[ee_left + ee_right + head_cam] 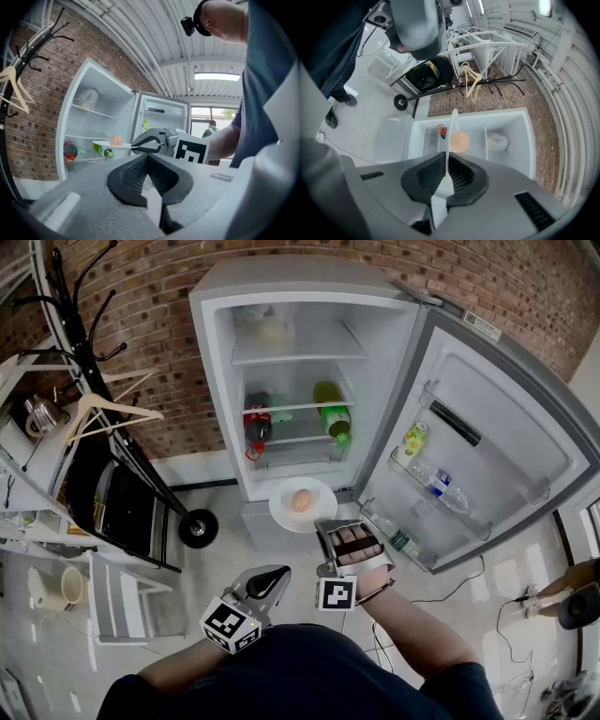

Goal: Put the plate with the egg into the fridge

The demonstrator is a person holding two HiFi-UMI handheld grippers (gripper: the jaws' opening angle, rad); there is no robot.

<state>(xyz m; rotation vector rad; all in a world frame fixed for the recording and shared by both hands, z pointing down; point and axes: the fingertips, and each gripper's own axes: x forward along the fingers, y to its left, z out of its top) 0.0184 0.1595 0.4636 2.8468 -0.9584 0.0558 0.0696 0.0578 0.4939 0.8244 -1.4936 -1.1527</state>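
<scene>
White plate (303, 506) with the tan egg (301, 501) near its middle is held level in the air, just in front of the open fridge (217, 352) and low, below the shelf carrying the bottles (333, 418). The right tool (324, 527) pinches the plate's near rim, jaws almost together on the thin edge, so the plate reaches straight ahead of it toward the shelves. From here the move looks to be forward and upward, plate kept flat. The left tool (267, 581), jaws closed on nothing, sits lower and farther from the fridge.
</scene>
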